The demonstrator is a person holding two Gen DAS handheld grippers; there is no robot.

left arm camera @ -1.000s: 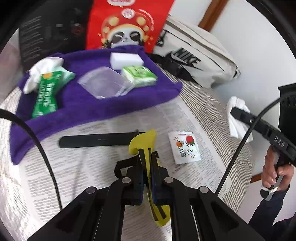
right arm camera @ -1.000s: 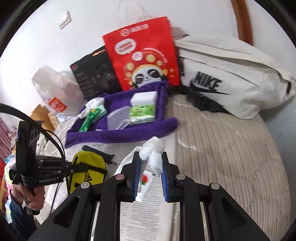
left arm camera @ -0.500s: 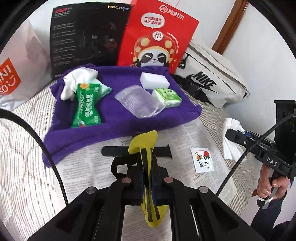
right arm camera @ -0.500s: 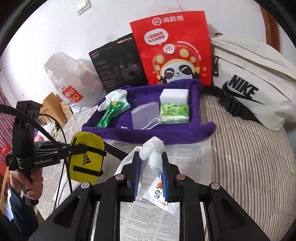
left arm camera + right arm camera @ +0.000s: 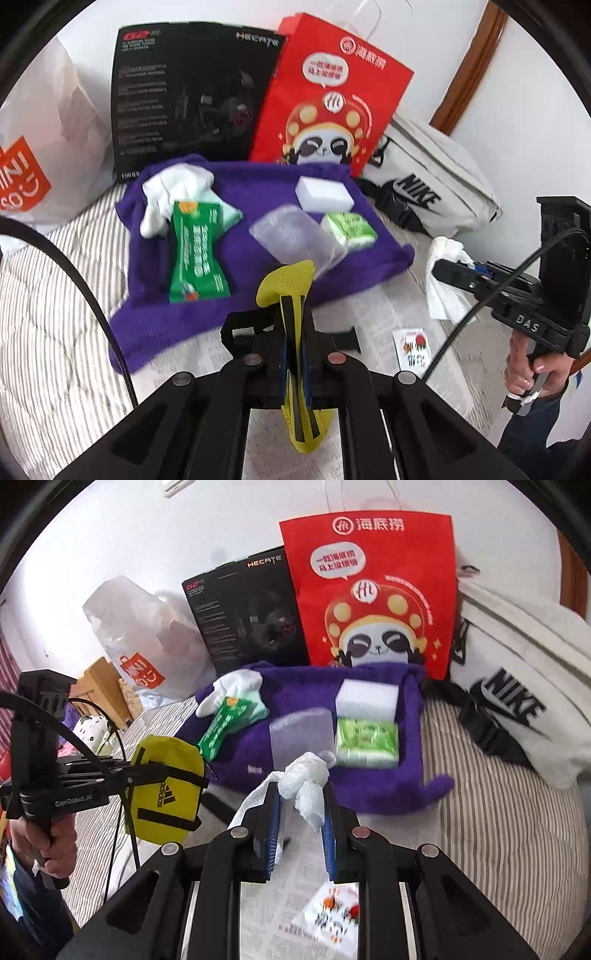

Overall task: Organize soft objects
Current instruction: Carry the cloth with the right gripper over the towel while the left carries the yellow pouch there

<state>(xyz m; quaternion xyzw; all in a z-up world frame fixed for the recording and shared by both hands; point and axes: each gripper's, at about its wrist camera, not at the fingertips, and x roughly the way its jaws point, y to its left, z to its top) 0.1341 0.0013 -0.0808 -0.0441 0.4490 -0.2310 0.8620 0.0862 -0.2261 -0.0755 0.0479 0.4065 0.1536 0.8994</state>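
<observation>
Left wrist: left gripper (image 5: pixel 294 354) clamps yellow pouch (image 5: pixel 286 284); right gripper (image 5: pixel 301 819) pinches knotted white cloth (image 5: pixel 304 775). Carry step, both headed for purple towel (image 5: pixel 258 266); next, lower and release there.

right gripper (image 5: pixel 300 799): jaws clamped on knotted white tissue (image 5: pixel 306 775) | left gripper (image 5: pixel 147 771): holds yellow pouch (image 5: pixel 166 790), at left | purple towel (image 5: pixel 369 794) ahead: white sponge (image 5: pixel 367 698), green tissue pack (image 5: pixel 367 742), clear bag (image 5: pixel 301 734), green wrapper (image 5: pixel 221 727) | behind: red paper bag (image 5: pixel 373 590), black box (image 5: pixel 247 613)
</observation>
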